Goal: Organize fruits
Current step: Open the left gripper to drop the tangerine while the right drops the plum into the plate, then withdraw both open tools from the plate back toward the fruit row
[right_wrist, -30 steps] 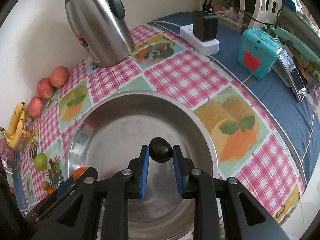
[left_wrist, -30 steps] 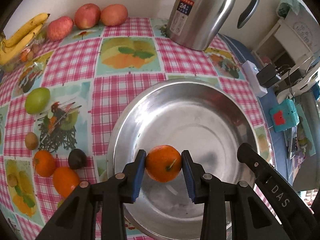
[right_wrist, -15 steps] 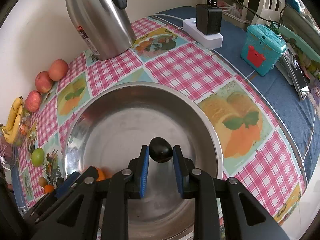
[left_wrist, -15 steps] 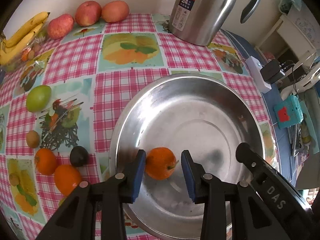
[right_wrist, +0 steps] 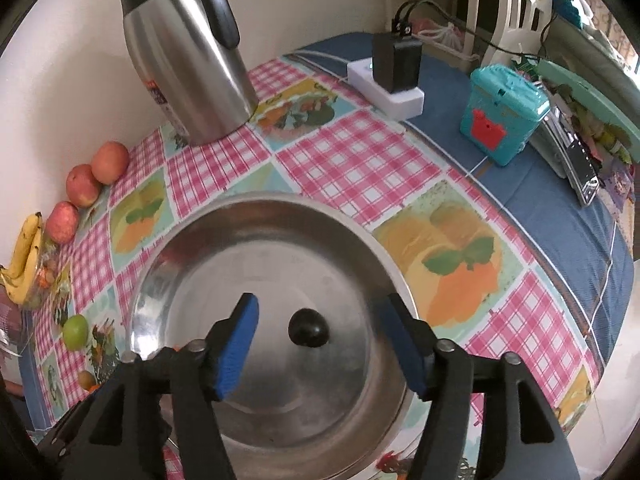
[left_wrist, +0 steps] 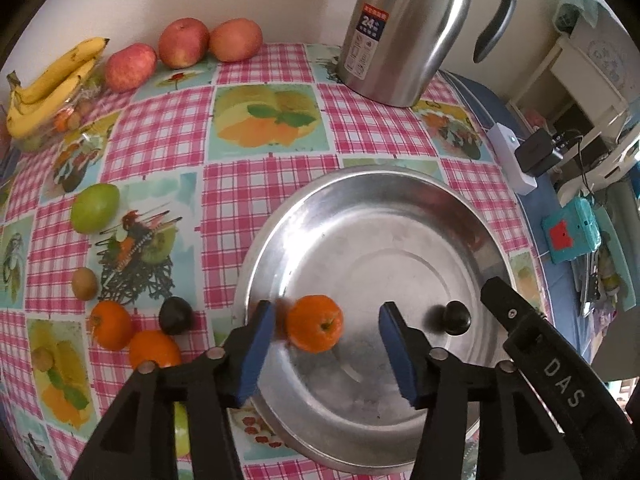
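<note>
An orange (left_wrist: 315,323) with a green stem nub lies in the steel bowl (left_wrist: 360,204) near its left wall. A small dark round fruit (right_wrist: 308,327) lies apart from it on the bowl's flat bottom.

A lived-in home, likely a dining corner: a checked fruit-print tablecloth (left_wrist: 256,184) covers the table by a plain wall, with a steel thermos jug (left_wrist: 404,28), bananas (left_wrist: 44,88) and apples (left_wrist: 184,42), a charger in a power strip (right_wrist: 394,76), and household clutter alongside
</note>
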Motion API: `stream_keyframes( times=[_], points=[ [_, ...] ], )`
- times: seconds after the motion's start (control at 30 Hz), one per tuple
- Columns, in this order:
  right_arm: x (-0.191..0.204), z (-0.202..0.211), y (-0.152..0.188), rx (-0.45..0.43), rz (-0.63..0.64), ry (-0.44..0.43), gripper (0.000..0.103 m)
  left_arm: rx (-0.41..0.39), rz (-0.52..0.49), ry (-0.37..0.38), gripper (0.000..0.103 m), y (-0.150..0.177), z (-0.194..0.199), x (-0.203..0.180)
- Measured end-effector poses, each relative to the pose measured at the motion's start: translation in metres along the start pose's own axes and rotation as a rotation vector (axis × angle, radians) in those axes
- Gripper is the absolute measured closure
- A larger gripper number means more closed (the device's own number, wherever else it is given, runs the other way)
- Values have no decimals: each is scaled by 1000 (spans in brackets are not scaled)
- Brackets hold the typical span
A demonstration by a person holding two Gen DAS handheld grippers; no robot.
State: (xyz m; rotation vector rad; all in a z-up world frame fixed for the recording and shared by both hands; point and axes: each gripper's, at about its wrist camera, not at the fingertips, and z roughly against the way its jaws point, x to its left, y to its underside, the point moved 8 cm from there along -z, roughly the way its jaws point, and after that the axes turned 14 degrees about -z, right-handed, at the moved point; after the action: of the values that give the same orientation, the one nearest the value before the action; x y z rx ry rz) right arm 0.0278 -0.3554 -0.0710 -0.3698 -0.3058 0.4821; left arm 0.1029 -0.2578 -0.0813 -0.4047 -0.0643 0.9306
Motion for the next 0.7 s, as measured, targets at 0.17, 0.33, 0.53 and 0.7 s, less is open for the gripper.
stream_keyframes(
  times=[0.17, 0.33, 0.53, 0.7],
  points=[
    [5, 10, -2, -25, 12, -17, 36, -9, 24, -27, 34, 0, 12, 11],
    [12, 17, 2, -30, 38, -29, 36, -43, 90, -78, 30, -2, 31, 40],
    [34, 21, 14, -19, 105, -53, 36, -62, 139, -171, 27, 3, 47, 80],
    [54, 26, 28, -12, 174, -77, 36, -54, 176, -240, 26, 13, 56, 111]
  ],
)
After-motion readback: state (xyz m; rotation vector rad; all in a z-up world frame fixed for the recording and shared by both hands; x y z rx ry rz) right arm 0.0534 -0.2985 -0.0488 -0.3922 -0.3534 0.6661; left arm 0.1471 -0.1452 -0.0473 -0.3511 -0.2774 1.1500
